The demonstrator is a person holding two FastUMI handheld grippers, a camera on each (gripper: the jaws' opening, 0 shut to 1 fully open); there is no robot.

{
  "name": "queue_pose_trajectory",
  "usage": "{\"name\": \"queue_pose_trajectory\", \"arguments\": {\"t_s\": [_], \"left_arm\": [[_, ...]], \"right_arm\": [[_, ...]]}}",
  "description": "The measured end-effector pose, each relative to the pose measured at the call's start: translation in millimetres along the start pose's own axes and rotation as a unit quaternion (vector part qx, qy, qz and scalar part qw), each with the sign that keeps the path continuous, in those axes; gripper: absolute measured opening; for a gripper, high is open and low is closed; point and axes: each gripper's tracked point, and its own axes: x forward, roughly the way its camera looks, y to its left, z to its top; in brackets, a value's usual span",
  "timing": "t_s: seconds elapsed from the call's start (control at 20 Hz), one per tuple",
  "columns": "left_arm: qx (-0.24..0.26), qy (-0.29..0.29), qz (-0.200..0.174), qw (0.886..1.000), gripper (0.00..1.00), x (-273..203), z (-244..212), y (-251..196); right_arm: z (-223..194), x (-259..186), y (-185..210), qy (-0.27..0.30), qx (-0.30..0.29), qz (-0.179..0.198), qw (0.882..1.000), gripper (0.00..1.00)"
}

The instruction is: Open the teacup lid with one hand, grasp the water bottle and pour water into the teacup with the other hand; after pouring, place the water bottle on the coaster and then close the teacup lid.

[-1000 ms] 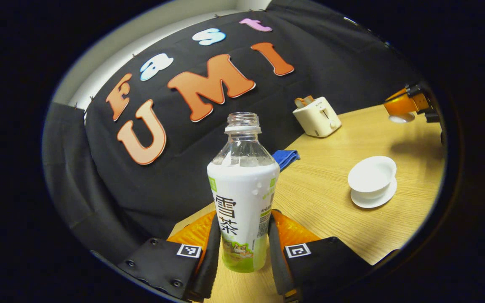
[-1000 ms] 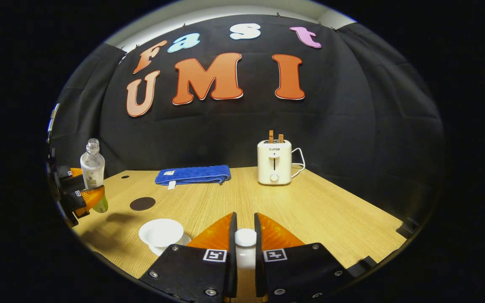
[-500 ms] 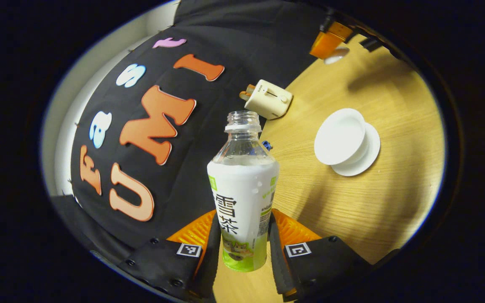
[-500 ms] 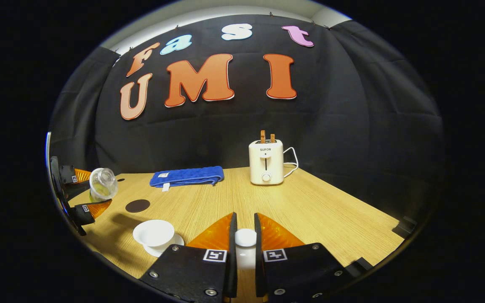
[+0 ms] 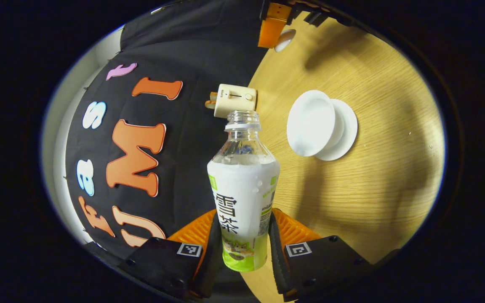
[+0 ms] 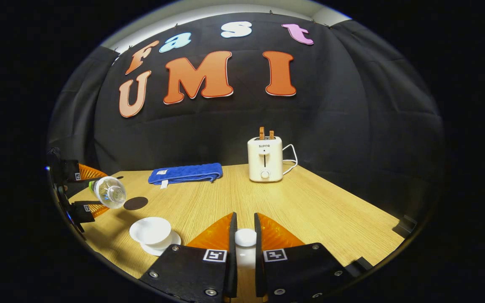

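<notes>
1. In the left gripper view the left claw (image 5: pixel 242 242) sits at the bottom centre of the frame; its two orange fingers (image 5: pixel 196 231) press on either side of the water bottle (image 5: pixel 243 198), gripping its lower labelled part.
2. The bottle has no cap; its clear neck points up the frame toward the toaster (image 5: pixel 230 100); the whole scene appears rolled sideways here, with the wooden surface (image 5: pixel 373 189) filling the right half.
3. The teacup (image 5: pixel 313 124) stands uncovered on its saucer (image 5: pixel 343 130) at upper right of centre, near the bottle's mouth but apart from it.
4. At the top centre of the same frame the right claw (image 5: pixel 277 33) appears far off, with the white teacup lid (image 5: pixel 284 40) at its tip.
5. In the right gripper view the right claw (image 6: pixel 245 235) is at the bottom centre; its fingers are closed on the knob of the lid (image 6: pixel 245 237), held above the surface.
6. At the left edge of that frame the left claw (image 6: pixel 84 191) holds the bottle (image 6: pixel 108 192) tipped over, its open mouth turned toward the camera, above and left of the teacup (image 6: pixel 150 231).
7. The dark round coaster (image 6: pixel 135 203) lies on the surface just right of the bottle's mouth in the frame; a folded blue towel (image 6: pixel 185 173) lies behind it, left of the toaster (image 6: pixel 264 159) at centre.
</notes>
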Motion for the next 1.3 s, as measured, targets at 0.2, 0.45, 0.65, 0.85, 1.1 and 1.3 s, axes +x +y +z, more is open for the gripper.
{"name": "queue_pose_trajectory", "arguments": {"t_s": [0.2,0.45,0.65,0.85,1.1,1.3], "left_arm": [[0.048,0.013,-0.023,0.999,0.58,6.9,-4.3,-2.7],[0.104,0.029,-0.055,0.993,0.6,12.0,-5.0,-8.4],[0.143,0.038,-0.063,0.987,0.58,11.4,-3.2,-6.3],[0.175,0.05,-0.067,0.981,0.56,11.5,-6.2,-1.3],[0.213,0.052,-0.072,0.973,0.56,12.6,-6.1,3.6],[0.242,0.048,-0.071,0.967,0.56,13.0,-3.2,7.6]], "right_arm": [[-2.1,0.7,1.9,0.004,0.0,0.002,1.0,0.17],[-3.5,1.0,0.9,0.005,0.001,0.003,1.0,0.17],[-6.9,2.4,-1.2,0.011,0.003,0.002,1.0,0.17],[-8.0,3.5,-0.6,0.013,0.005,0.004,1.0,0.17],[-9.6,3.3,-1.8,0.016,0.006,0.004,1.0,0.17],[-10.0,3.4,-1.3,0.017,0.007,0.005,1.0,0.17]]}}
